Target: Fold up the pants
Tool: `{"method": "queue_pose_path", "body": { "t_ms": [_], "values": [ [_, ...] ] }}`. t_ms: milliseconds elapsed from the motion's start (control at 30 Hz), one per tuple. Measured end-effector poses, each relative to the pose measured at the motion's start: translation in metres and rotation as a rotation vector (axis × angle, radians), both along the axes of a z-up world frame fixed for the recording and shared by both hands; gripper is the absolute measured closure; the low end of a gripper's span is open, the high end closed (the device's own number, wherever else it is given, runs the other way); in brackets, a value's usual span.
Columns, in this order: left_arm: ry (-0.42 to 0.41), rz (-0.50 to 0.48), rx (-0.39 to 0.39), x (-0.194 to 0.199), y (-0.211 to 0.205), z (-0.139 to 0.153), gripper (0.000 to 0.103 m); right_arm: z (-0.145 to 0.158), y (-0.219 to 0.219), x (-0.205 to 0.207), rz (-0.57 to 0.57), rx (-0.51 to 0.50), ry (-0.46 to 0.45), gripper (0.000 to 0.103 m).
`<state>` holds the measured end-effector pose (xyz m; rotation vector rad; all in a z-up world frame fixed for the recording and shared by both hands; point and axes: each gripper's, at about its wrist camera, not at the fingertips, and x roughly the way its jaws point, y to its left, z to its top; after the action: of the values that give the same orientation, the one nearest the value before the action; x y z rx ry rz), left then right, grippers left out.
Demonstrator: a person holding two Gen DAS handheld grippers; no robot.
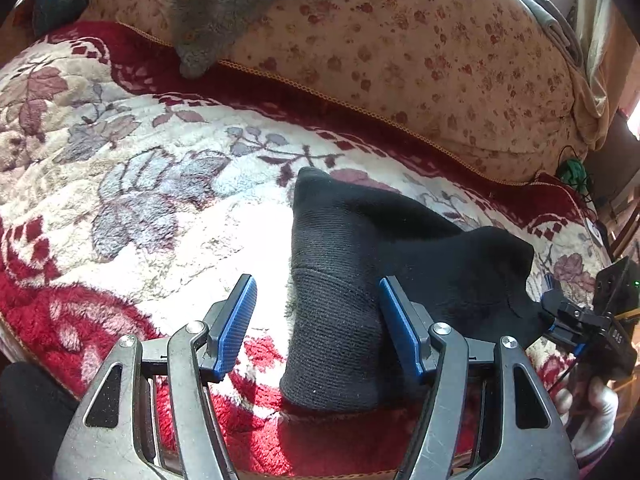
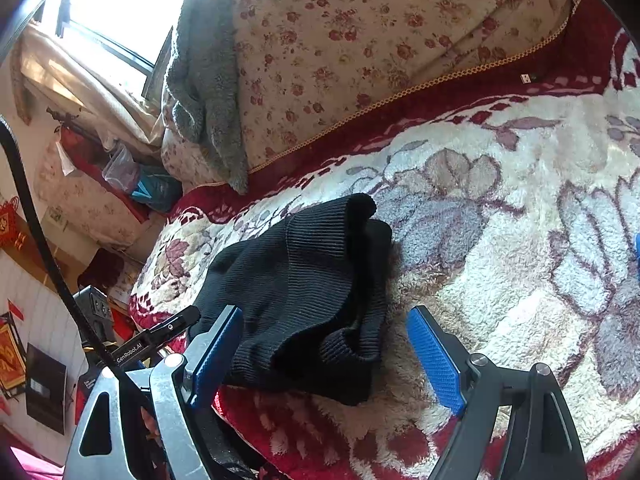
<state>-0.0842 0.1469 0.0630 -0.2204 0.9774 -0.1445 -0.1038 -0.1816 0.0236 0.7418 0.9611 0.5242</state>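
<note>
Risk first: thick ribbed knit, bulky bundle, likely to spring back or slump if released carelessly. Fluffy floral blanket (image 1: 132, 184) underneath could get pinched along with the cloth if a jaw dips too low. Grabbing only the top layer of the pants (image 1: 360, 280) would peel the stack apart and spoil the fold. Lopsided pull from one side alone would skew the edges.

Left gripper (image 1: 318, 328): fingers wide apart, clamped on nothing. Near end of the black bundle sitting between the blue pads (image 1: 236, 328), hard against the right-hand pad, clear gap to the left-hand pad with bare blanket showing there. Rest of the cloth running forward past the tips and off to the right. Other tool visible far right at the cloth's edge, contact there too dark to judge.

Right gripper (image 2: 326, 356): fingers also spread, holding nothing. Pants (image 2: 300, 300) lumped ahead of and between the pads, crowding the left-hand pad (image 2: 216, 356) and seemingly touching it, apart from the right-hand pad with fuzzy blanket (image 2: 500, 240) in the gap. Rolled cuff or waistband edges stacked at the near end, top peak pointing forward past the tips.

Judged: mostly folded, final tidy or squaring left. Flowered cushion (image 1: 400, 52) and grey towel (image 1: 224, 4) beyond, well apart from the fingers
</note>
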Motion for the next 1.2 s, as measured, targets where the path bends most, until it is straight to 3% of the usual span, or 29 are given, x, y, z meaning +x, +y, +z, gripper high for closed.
{"method": "queue_pose_path", "body": {
  "t_ms": [267, 367, 467, 533, 567, 600, 633, 667, 733, 800, 900, 1033, 1200],
  "values": [
    [0.039, -0.047, -0.064, 0.018, 0.000, -0.018, 0.032, -0.018, 0.016, 0.017, 0.058, 0.053, 0.022, 0.020],
    [0.062, -0.059, -0.080, 0.026, -0.004, -0.027, 0.022, -0.027, 0.021, 0.025, 0.079, 0.108, 0.047, 0.019],
    [0.084, -0.064, -0.123, 0.034, -0.008, -0.041, 0.017, -0.031, 0.023, 0.031, 0.086, 0.135, 0.032, 0.020],
    [0.063, -0.055, -0.117, 0.034, -0.012, -0.041, 0.014, -0.032, 0.024, 0.033, 0.089, 0.128, 0.023, 0.027],
    [0.054, -0.058, -0.098, 0.033, -0.015, -0.041, 0.014, -0.032, 0.025, 0.032, 0.095, 0.110, 0.018, 0.037],
    [0.039, -0.074, -0.058, 0.032, -0.021, -0.041, 0.018, -0.032, 0.028, 0.031, 0.106, 0.070, 0.004, 0.044],
    [0.026, -0.093, -0.043, 0.031, -0.025, -0.040, 0.038, -0.031, 0.030, 0.030, 0.108, 0.051, -0.012, 0.046],
    [0.016, -0.130, -0.063, 0.029, -0.029, -0.037, 0.048, -0.031, 0.030, 0.028, 0.108, 0.049, -0.024, 0.047],
    [-0.006, -0.143, -0.023, 0.025, -0.036, -0.029, 0.064, -0.029, 0.029, 0.027, 0.109, 0.052, -0.031, 0.052],
    [-0.018, -0.139, -0.021, 0.023, -0.036, -0.024, 0.070, -0.025, 0.029, 0.026, 0.110, 0.058, -0.039, 0.056],
    [-0.010, -0.123, -0.048, 0.023, -0.025, -0.017, 0.073, -0.010, 0.030, 0.025, 0.119, 0.079, -0.074, 0.061],
    [-0.070, -0.077, -0.044, 0.021, 0.000, 0.007, 0.073, 0.011, 0.048, 0.029, 0.171, 0.069, -0.119, 0.062],
    [-0.122, -0.011, -0.016, 0.028, 0.048, 0.037, 0.073, 0.029, 0.088, 0.051, 0.222, 0.125, -0.154, 0.063]
  ]
}}
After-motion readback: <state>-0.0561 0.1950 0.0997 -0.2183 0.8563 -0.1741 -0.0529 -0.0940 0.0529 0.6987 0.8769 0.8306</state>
